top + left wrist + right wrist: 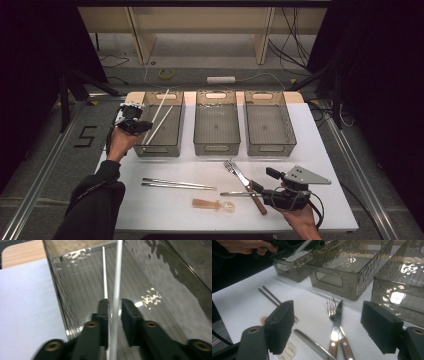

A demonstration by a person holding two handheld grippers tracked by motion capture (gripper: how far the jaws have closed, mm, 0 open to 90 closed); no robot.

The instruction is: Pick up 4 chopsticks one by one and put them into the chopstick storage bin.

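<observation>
Two white chopsticks (pixel 159 117) are going into the left bin (pixel 145 150) — the left tongs (pixel 114 305), jaws slightly parted around one, should be letting it slide flat beside its mate, while the right tongs (pixel 328 326) are hovering spread over the knife (pixel 335 332) and fork (pixel 331 308).

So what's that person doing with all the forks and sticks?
A person is sorting cutlery into three clear bins with a claw in each hand. The left claw is over the left bin, with a white chopstick between its jaws; another white chopstick already lies there. The right claw waits open above a knife and fork. Metal chopsticks and a spoon lie on the table.
</observation>
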